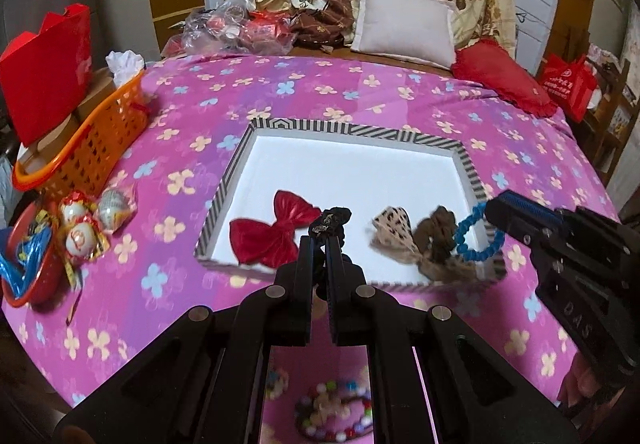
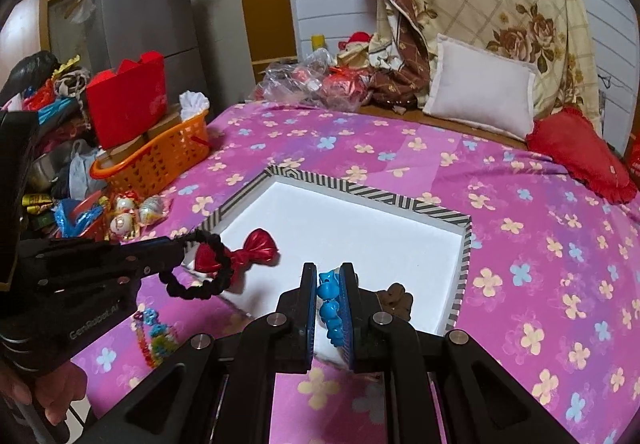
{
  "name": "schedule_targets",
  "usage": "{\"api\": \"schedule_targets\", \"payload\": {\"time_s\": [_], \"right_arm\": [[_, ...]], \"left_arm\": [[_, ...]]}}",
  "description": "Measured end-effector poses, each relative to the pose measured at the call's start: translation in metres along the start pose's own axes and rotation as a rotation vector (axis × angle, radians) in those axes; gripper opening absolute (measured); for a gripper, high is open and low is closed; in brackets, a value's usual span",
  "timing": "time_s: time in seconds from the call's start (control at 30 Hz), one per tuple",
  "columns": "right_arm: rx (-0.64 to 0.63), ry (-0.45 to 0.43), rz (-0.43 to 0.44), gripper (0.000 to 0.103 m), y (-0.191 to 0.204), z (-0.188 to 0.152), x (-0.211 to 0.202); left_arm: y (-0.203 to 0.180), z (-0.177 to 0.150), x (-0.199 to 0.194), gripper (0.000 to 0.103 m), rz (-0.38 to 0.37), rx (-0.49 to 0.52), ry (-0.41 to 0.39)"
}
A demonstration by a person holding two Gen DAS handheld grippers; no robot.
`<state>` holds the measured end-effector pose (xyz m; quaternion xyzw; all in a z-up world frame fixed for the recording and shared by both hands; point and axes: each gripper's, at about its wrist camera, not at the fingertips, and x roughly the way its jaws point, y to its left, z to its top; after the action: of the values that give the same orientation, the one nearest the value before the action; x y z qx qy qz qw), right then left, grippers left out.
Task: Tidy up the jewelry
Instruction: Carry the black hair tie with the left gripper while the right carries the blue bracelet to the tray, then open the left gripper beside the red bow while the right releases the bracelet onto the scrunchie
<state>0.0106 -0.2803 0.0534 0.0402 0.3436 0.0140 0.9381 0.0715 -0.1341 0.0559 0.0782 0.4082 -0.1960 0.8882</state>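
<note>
The left tool (image 1: pixel 319 240), at lower centre of its own view, is clamped tight on a black scrunchie (image 2: pixel 196 268), whose loop hangs free off the tips above the near left corner of the striped-rimmed tray (image 2: pixel 464 244). The right tool (image 2: pixel 329 284) is pinched nearly shut on a blue coiled hair tie (image 1: pixel 478 232), which dangles over the tray's near right corner. Inside the white tray lie a red bow (image 1: pixel 276 230) at left, and a leopard-print bow (image 1: pixel 394 234) touching a brown scrunchie (image 1: pixel 434 234) at right. The tray sits on a bed with a pink flowered sheet (image 1: pixel 360 92); a beaded bracelet (image 1: pixel 332 414) lies on the sheet below the left tool, outside the tray, blurred. Both held pieces seem bound for the tray. The risks, as I judge them: each loop is soft and hangs at the rim, so a release made too near the edge could drape it over the wall or drop it onto the sheet; the blue coil could snag on a pad and spring back; and the two tools, working close together, could collide or nudge the light tray across the soft bedding.
</note>
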Motion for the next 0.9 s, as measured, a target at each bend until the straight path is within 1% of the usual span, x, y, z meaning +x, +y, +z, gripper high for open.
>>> {"api": "schedule_targets", "payload": {"time_s": [0.2,0.33,0.57,0.7,0.8,0.83,0.9], "right_arm": [[0.047,0.031,0.02,0.011,-0.011,-0.001,0.028],[0.077,0.067,0.025,0.011,-0.022,-0.009,0.048],[0.128,0.155,-0.014,0.01,-0.053,-0.035,0.073],[0.133,0.166,-0.047,0.01,-0.059,-0.043,0.075],[0.125,0.179,-0.069,0.01,-0.061,-0.045,0.077],[0.123,0.185,-0.072,0.011,-0.061,-0.045,0.078],[0.124,0.189,-0.085,0.02,-0.061,-0.045,0.077]], "left_arm": [[-0.002,0.01,0.04,0.004,0.043,-0.009,0.035],[-0.006,0.009,0.064,0.004,0.057,-0.017,0.068],[-0.007,0.0,0.101,0.004,0.077,-0.034,0.133],[-0.006,-0.008,0.115,0.004,0.095,-0.041,0.166],[-0.004,-0.011,0.12,0.004,0.101,-0.056,0.178],[-0.005,-0.012,0.118,0.005,0.103,-0.057,0.175],[-0.006,-0.012,0.115,0.008,0.103,-0.051,0.171]]}}
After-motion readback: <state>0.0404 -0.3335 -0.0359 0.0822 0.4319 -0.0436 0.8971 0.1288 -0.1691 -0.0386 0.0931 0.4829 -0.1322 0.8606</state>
